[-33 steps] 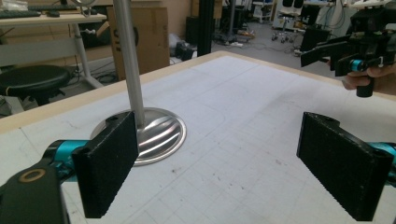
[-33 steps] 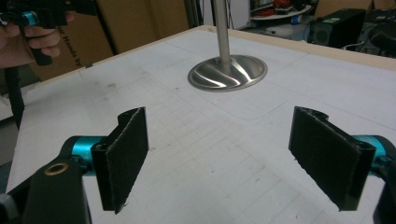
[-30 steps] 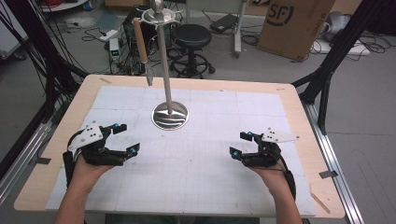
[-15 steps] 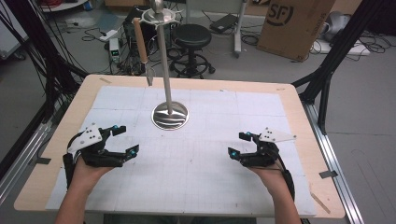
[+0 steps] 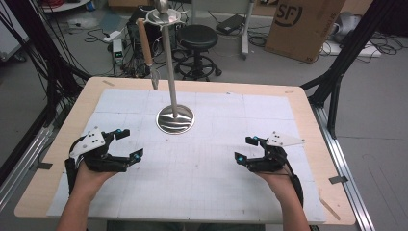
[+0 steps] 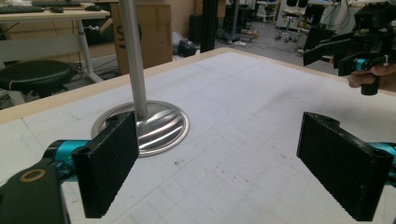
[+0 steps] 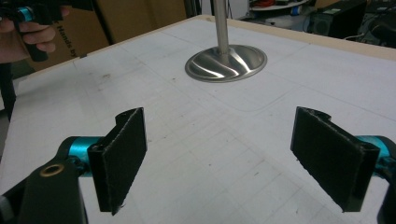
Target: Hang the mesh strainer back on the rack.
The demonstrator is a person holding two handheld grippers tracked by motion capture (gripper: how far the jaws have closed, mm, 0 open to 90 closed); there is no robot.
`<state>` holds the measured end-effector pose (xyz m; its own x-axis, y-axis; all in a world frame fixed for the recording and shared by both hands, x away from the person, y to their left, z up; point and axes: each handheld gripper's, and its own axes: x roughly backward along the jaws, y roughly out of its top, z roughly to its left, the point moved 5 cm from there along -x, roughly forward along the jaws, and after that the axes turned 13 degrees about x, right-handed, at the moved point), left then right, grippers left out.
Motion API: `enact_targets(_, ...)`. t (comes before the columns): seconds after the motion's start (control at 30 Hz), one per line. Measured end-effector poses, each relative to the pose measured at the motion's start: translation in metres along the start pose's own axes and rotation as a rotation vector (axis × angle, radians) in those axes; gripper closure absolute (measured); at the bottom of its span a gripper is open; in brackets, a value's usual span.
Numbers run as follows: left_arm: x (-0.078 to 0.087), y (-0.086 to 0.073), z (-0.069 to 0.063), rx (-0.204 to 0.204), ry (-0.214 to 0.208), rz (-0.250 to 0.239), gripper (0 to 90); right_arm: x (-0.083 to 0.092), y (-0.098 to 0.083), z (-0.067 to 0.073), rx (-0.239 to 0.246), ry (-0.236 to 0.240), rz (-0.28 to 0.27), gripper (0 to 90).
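Stand (image 5: 175, 118) is rising upright ahead, between both claws; left gripper (image 5: 126, 143) and right gripper (image 5: 244, 149) are resting low, jaws spread, empty.

Left gripper (image 5: 126, 143) and right gripper (image 5: 246, 149), fingers apart, flanking metal stand (image 5: 175, 119).

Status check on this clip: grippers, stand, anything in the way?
Left gripper open, right gripper open, both empty. Steel pole stand on round base upright, untouched; wooden-handled utensil hanging from its top. White gridded mat bare between.
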<state>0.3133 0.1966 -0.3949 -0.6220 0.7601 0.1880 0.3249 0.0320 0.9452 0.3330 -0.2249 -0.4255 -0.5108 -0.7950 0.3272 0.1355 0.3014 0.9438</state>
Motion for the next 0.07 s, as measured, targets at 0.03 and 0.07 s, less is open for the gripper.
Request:
enact_targets(0.03,-0.0003,0.0,-0.0002,0.001,0.0,-0.001,13.5,0.0001,0.0002,-0.0003,0.001,-0.001,-0.002,17.6)
enact_targets(0.07,-0.0005,0.0,-0.0004,0.001,-0.001,0.0,13.5,0.0002,0.0005,-0.0005,0.004,-0.003,-0.003,17.6)
